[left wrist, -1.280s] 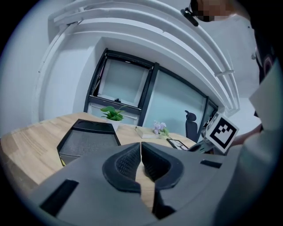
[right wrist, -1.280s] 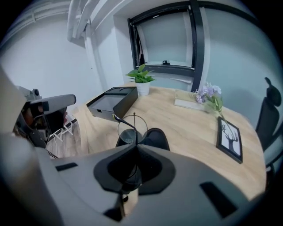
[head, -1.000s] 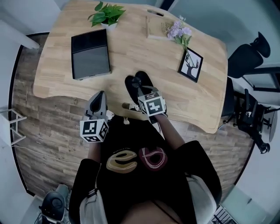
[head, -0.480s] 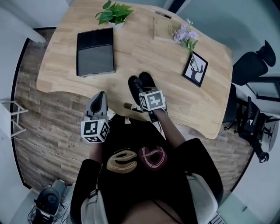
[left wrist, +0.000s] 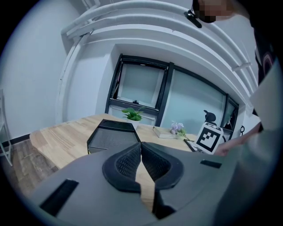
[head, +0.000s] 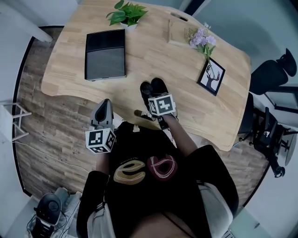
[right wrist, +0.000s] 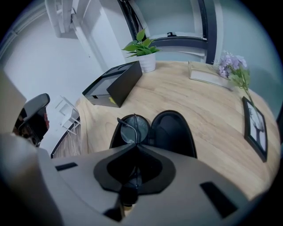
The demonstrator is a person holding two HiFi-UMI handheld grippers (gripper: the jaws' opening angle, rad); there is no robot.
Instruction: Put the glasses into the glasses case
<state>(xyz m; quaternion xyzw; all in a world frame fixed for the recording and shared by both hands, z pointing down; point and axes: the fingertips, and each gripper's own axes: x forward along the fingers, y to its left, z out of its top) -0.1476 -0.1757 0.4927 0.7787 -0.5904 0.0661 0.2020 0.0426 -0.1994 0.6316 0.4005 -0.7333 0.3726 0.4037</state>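
An open black glasses case (head: 160, 86) lies near the table's front edge, both halves facing up (right wrist: 173, 132). My right gripper (head: 156, 99) points steeply down just over it. In the right gripper view its jaws (right wrist: 135, 148) are shut on the thin dark frame of the glasses (right wrist: 134, 127), and one round lens hangs over the case's left half. My left gripper (head: 104, 105) is off the table's front edge, left of the case. Its pads (left wrist: 128, 161) meet at the tips with nothing between them.
A black flat box (head: 105, 55) sits at the back left of the wooden table (head: 139, 60). A potted plant (head: 126, 13), a light board (head: 179, 31), purple flowers (head: 202, 41) and a framed deer picture (head: 211, 76) stand at the back and right. An office chair (head: 274, 69) is right of the table.
My right gripper has sunk a little toward the open case with the glasses in it. The left gripper has stayed where it was.
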